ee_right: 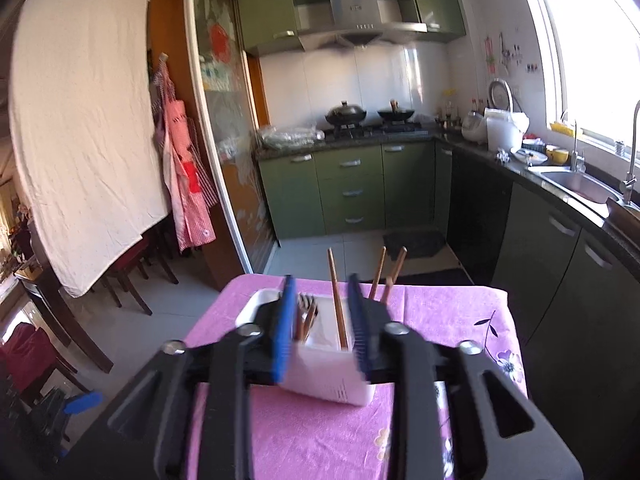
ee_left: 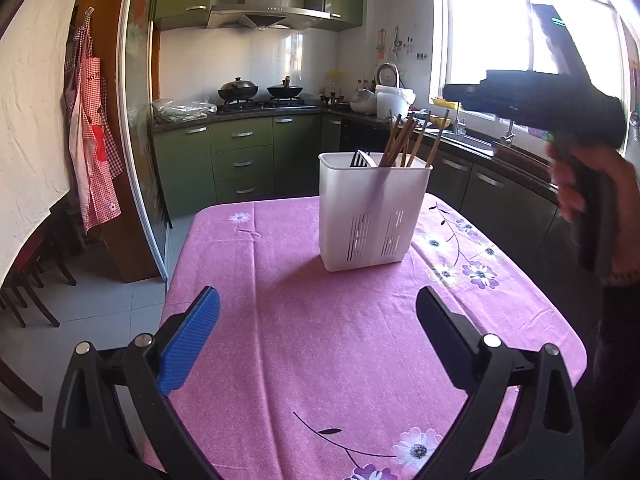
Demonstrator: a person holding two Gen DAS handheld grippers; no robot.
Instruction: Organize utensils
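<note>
While both grippers are raised above the work surface, the scene reads as follows:

Table: a pink floral tablecloth (ee_left: 304, 320) covers the table, which stands in a kitchen with green cabinets (ee_left: 240, 160) behind it.

Utensil holder: a white plastic caddy (ee_left: 372, 216) stands upright on the cloth, toward the far side of the table and right of centre in the left wrist view. Slotted vents show low on its front wall. An inner divider splits it into compartments.

Chopsticks: a bundle of brown wooden chopsticks (ee_left: 404, 142) leans in the right-hand compartment, their ends rising well above the rim.

Other utensils: a dark slotted head and a pale handle (ee_left: 362, 159) protrude from the left compartment; exact type cannot be determined.

Left gripper (ee_left: 318, 332): fingers spread wide, nothing between them; positioned near the table's close edge, well apart from the caddy.

Right gripper (ee_right: 318, 320): held directly above the caddy (ee_right: 320, 376), pointing down and forward. Fingers partly open, with a gap between the blue pads (ee_right: 282, 332). One chopstick (ee_right: 337, 296) stands in that gap without visible contact; nothing is gripped. In the left wrist view, a hand (ee_left: 576, 184) grips its handle.
</note>
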